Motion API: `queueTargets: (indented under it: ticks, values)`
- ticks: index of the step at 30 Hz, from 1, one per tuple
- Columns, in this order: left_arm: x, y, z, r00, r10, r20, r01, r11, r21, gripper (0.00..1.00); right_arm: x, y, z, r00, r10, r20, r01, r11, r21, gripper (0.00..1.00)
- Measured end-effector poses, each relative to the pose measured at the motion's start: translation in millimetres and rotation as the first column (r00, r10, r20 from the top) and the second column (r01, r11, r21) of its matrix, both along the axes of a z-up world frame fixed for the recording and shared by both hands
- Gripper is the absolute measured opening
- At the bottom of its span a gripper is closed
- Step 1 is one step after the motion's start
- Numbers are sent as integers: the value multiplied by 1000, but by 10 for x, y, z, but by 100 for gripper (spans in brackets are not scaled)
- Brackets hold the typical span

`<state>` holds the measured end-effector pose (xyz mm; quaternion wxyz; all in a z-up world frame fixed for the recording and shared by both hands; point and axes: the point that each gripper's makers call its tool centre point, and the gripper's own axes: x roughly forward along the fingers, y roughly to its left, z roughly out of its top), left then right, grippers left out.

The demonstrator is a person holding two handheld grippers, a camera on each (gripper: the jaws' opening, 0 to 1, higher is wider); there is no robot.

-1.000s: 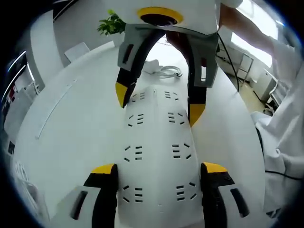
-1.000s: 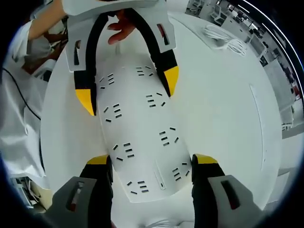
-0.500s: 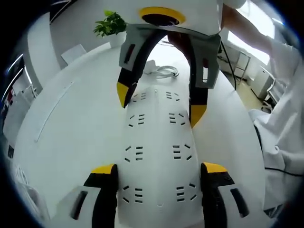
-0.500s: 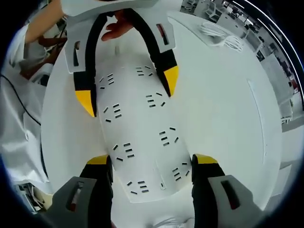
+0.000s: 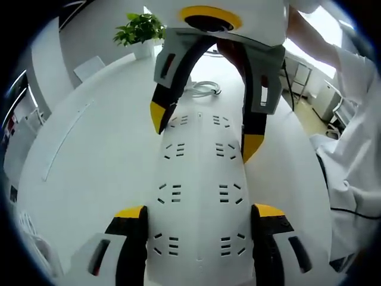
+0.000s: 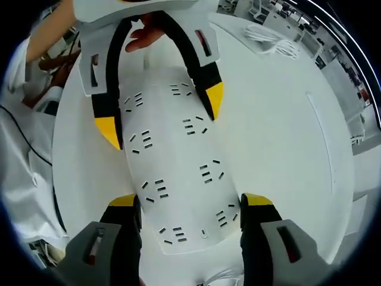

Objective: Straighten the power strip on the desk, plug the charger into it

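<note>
**Q:** Where are the two tools, and what do they hold?

**A:** In the left gripper view, the left tool (image 5: pixel 199 211) rises from the bottom of the frame, its yellow-tipped jaws spread on either side of one end of the white power strip (image 5: pixel 199 179). I cannot tell whether they press on its sides. The right tool (image 5: pixel 205 128) reaches down from the top centre and straddles the far end the same way.

**Q:** And in the right gripper view?

**A:** The right tool (image 6: pixel 189 202) brackets the near end of the power strip (image 6: pixel 172 185), which runs up the middle (slightly slanted). The left tool (image 6: pixel 161 116) straddles the far end at upper centre.

**Q:** What surrounds it?

**A:** The strip lies flat on a white worktop (image 5: pixel 89 155). A coiled white cable (image 5: pixel 202 89) lies beyond it, and a potted plant (image 5: pixel 140 30) stands at upper left.
</note>
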<state>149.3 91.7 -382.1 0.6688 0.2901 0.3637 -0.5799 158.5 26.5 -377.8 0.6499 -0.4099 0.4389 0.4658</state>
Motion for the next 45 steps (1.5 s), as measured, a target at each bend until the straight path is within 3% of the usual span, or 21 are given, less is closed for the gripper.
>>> queueTargets:
  ticks: [24, 34, 45]
  values:
    - [-47, -26, -3, 998, -58, 1, 58, 998, 5, 72, -114, -23, -4, 992, -124, 4, 124, 992, 3, 67]
    - [-51, -20, 0, 998, -61, 1, 61, 998, 3, 72, -108, -18, 0, 993, -121, 4, 121, 993, 10, 67]
    - [-54, -17, 9, 997, -71, 2, 71, 997, -3, 72, -92, 23, 14, 993, -118, 19, 116, 989, 91, 69]
